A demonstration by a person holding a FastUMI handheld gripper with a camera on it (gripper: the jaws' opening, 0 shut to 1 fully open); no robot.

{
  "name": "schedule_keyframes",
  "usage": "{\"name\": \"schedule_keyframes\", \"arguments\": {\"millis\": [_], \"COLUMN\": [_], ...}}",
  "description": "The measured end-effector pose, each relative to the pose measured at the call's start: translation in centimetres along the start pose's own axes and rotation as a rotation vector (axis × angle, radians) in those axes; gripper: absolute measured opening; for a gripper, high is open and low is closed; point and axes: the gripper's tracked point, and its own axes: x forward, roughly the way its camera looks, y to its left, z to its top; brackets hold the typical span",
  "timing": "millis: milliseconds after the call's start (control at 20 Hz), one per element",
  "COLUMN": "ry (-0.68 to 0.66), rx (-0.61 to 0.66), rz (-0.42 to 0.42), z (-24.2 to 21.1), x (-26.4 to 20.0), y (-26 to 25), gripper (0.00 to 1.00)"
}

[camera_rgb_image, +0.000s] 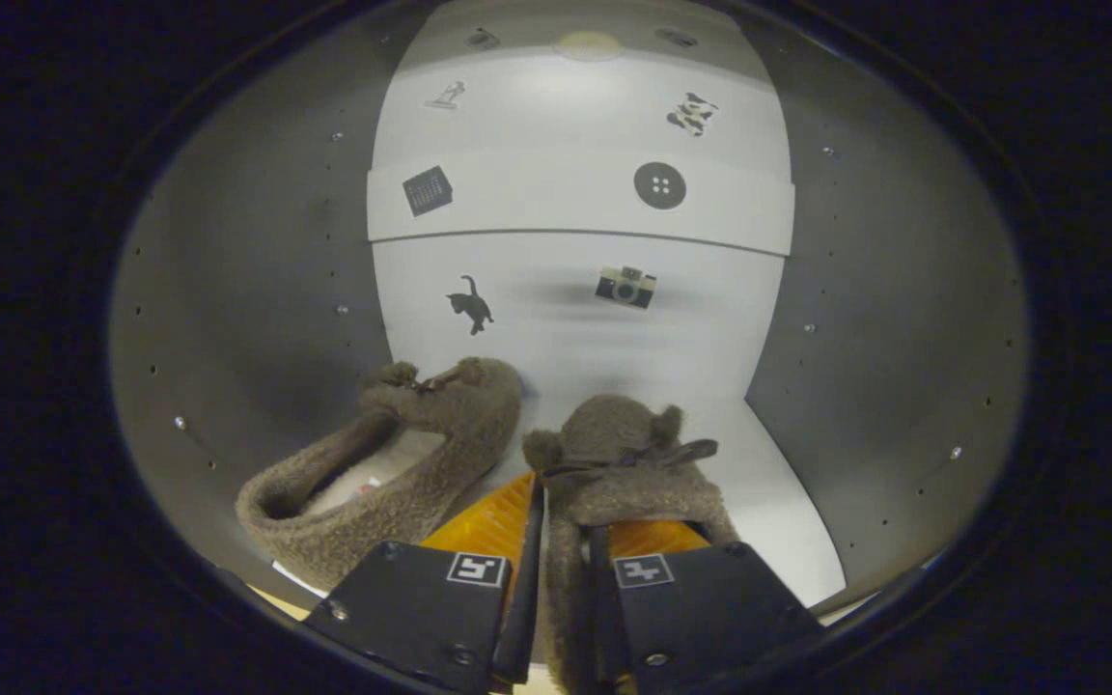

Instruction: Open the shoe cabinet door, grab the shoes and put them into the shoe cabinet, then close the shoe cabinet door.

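I am looking into the open shoe cabinet (257,290), with grey side walls and a white back panel (575,328) carrying small stickers. A fuzzy brown slipper (392,463) lies on the cabinet floor, left of the fingers, its toe toward the back. A second fuzzy brown slipper (614,454) with a dark bow sits straight ahead. My gripper (564,541) is shut on this second slipper, both fingers pinching the side wall of its collar. Its toe points at the back panel and it rests low near the white cabinet floor (788,521).
The cabinet's side walls stand close on both sides, dotted with shelf-pin holes. A white shelf edge (580,208) crosses the back above the slippers. Bare floor lies right of the held slipper.
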Motion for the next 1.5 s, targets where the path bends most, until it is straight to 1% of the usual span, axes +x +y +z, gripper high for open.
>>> {"name": "schedule_keyframes", "arguments": {"millis": [100, 250, 300, 400, 450, 500, 600, 750, 950, 1100, 1250, 1500], "ry": [0.000, -0.030, -0.038, -0.077, -0.114, -0.150, -0.203, -0.260, -0.328, -0.361, -0.366, -0.388], "rx": [0.045, 0.089, 0.101, 0.083, 0.068, 0.054, 0.032, 0.006, -0.012, -0.056, -0.058, -0.024], "rz": [0.030, 0.027, 0.033, 0.022, 0.004, -0.007, 0.007, 0.047, 0.089, 0.088, 0.102, 0.046], "z": [0.2, 0.5, 0.5, 0.9, 1.4, 2.1, 2.6, 2.0, -0.1, -2.3, -4.6, -7.2], "x": [-0.7, -2.9, -3.9, -6.6, -8.3, -10.4, -15.2, -22.6, -31.9, -38.0, -43.5, -51.5], "y": [0.9, 0.9, 0.9, 0.4, 0.2, -0.1, 0.7, 1.8, 1.6, -0.1, -2.3, -8.8], "gripper": [0.49, 0.71, 0.71, 0.75, 0.80, 0.80, 0.81, 0.99, 1.00, 0.99, 0.99, 0.99]}}
